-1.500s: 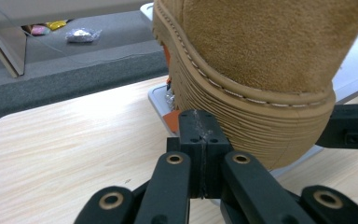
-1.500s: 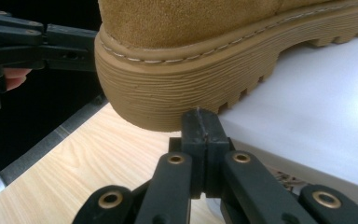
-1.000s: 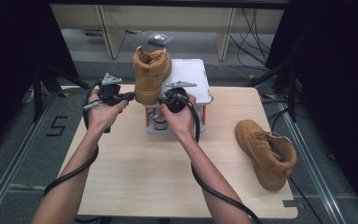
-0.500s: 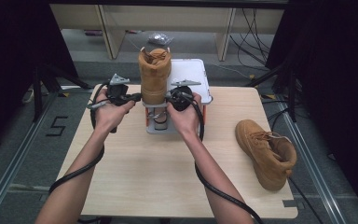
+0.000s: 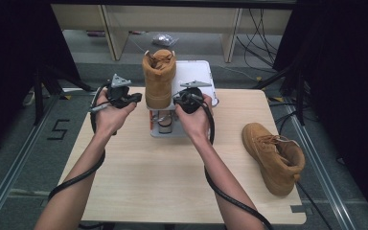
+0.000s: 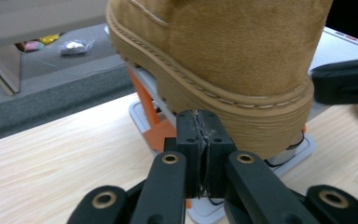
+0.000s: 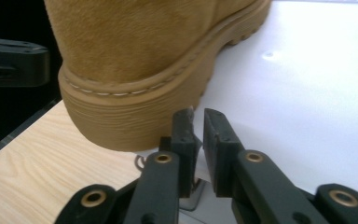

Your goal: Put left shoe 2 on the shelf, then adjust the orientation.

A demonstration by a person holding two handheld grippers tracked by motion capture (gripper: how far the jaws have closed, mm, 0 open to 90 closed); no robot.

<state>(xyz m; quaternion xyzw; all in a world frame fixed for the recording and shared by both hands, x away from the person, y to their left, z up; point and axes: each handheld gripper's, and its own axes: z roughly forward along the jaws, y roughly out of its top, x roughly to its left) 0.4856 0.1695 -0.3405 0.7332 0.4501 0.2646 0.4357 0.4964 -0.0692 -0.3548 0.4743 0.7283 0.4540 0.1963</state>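
a: tan suede boot (image 5: 158,79) stands upright on the orange-and-grey stand (image 5: 166,125) at the far edge of the table (image 5: 143,177), near its middle, heel toward the person, toe over the white box (image 5: 195,76) behind.

b: is anything gripping it?

a: not that i can see. the left gripper (image 5: 133,98) sits just beside the heel on one side, the right gripper (image 5: 176,98) just beside it on the other. in the left gripper view the jaws are pressed together with nothing between them, tips right under the edge of the boot's sole (image 6: 242,112). in the right gripper view the jaws stand slightly apart, a thin gap, also empty, below the heel (image 7: 121,121).

b: so which step is this?

a: my reading: the boot is seated on the stand and both tools are flanking it, either steadying it or about to work on it.

b: and next?

a: if the boot needs squaring, small nudges at the heel from both sides, gently, since it stands tall on a narrow stand and could tip. the second boot (image 5: 274,157) lies on its side near the table's right edge, well apart; taking it would call for the right jaws to spread wide first.
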